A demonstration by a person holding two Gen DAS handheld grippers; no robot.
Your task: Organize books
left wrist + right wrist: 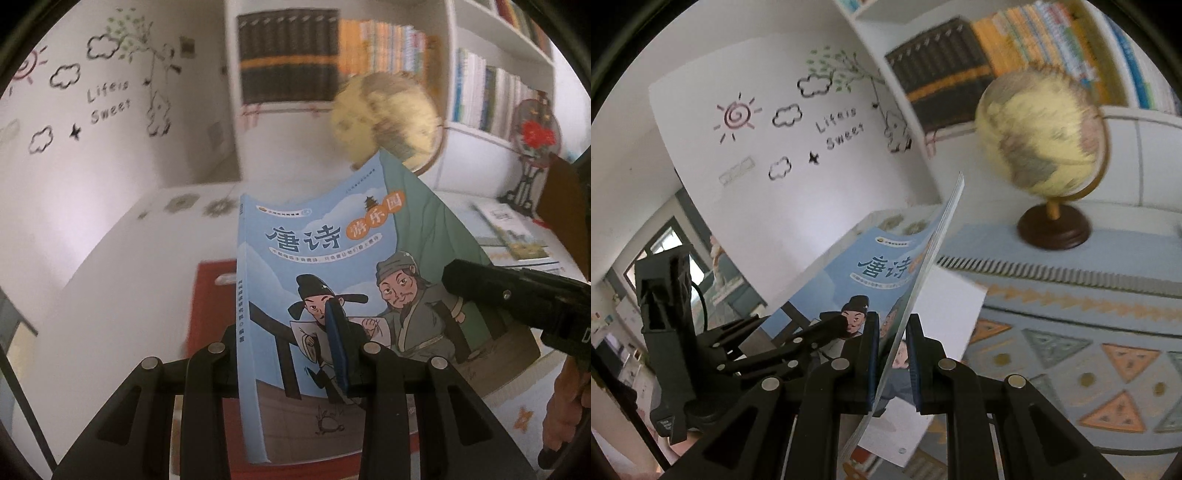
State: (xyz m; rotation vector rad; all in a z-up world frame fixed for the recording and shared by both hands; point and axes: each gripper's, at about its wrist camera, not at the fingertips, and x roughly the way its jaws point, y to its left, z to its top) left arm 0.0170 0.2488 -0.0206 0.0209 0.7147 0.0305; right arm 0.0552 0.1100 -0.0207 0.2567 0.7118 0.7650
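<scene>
A light-blue paperback (314, 240) with two cartoon men on its cover is held up in the air by both grippers. My left gripper (284, 336) is shut on the book near its spine, one blue pad (338, 347) pressed on the cover and the other finger hidden behind. In the right wrist view the book (849, 266) shows edge-on, and my right gripper (892, 332) is shut on its page edge. The right gripper (480, 284) enters the left wrist view from the right. The left gripper (831, 326) shows at the left of the right wrist view.
A yellow globe (1041, 133) on a dark stand sits on a patterned cloth (1071, 332) just beyond the book. Behind it a white bookshelf (288, 55) holds upright rows of books. Books (509, 221) lie at the right; a red object (210, 280) lies below.
</scene>
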